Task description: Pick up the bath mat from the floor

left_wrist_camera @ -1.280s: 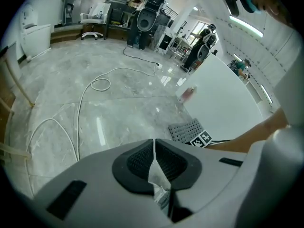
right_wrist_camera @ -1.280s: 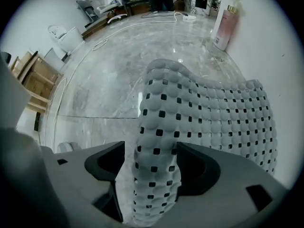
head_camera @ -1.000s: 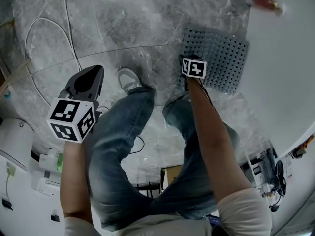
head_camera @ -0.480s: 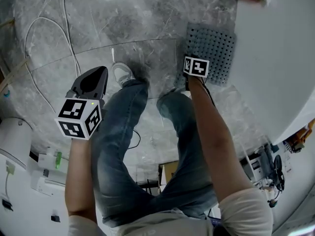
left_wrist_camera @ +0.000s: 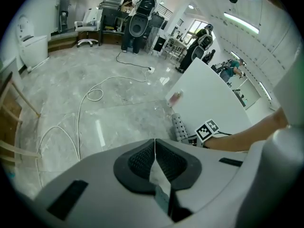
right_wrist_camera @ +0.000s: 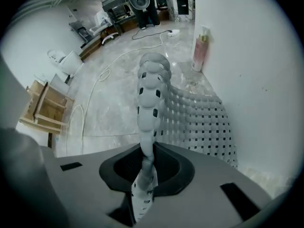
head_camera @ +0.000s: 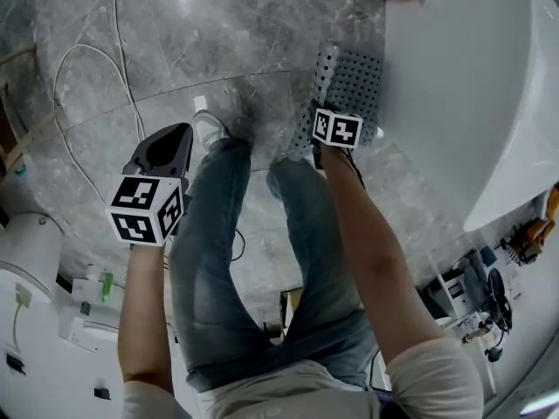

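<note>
The right gripper [right_wrist_camera: 147, 169] is down at the mat [head_camera: 354, 81], its jaws closing on one edge. That edge sits pinched between them and curls up off the floor [head_camera: 218, 42]. The rest of the mat lies flat at 1 o'clock in the head view, beside the tub [head_camera: 463, 94]. The left gripper [left_wrist_camera: 154, 158] hangs at 9 o'clock, jaws together, empty. The grasp looks made; the lift is left.
</note>
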A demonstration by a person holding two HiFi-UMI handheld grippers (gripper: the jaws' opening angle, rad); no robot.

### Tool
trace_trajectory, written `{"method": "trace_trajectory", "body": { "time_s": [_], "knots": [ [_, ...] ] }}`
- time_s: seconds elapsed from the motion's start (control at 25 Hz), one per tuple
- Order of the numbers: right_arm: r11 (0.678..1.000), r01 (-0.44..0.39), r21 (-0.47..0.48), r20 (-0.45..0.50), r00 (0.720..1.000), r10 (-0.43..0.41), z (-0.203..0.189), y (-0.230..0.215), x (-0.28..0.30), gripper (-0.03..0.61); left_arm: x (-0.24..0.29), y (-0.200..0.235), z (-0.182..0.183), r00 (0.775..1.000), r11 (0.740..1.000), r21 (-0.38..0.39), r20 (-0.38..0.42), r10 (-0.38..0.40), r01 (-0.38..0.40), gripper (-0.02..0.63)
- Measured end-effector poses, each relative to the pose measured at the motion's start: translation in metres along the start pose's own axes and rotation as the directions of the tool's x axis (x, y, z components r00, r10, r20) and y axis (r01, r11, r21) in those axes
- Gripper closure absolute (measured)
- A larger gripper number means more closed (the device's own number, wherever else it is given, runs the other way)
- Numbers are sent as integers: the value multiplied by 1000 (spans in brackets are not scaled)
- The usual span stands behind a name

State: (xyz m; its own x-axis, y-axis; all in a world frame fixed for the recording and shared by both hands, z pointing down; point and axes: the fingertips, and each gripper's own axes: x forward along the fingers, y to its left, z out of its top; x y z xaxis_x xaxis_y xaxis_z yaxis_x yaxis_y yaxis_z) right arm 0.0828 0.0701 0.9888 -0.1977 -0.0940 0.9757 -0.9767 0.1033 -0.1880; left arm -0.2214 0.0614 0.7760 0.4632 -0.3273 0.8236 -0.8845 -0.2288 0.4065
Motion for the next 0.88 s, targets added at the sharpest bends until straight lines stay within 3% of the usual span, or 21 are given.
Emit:
{"method": "trace_trajectory", "body": {
  "time_s": [0.52,0.88],
  "knots": [
    [986,-138,94,126,984,125,41,2,-164,508,-69,-94,44,999,1000,22,29,-15,14,597],
    [957,-265,119,232,944,233,57,25,-264,511,-98,-147,69,999,997,74,32,-33,31,597]
  ]
}}
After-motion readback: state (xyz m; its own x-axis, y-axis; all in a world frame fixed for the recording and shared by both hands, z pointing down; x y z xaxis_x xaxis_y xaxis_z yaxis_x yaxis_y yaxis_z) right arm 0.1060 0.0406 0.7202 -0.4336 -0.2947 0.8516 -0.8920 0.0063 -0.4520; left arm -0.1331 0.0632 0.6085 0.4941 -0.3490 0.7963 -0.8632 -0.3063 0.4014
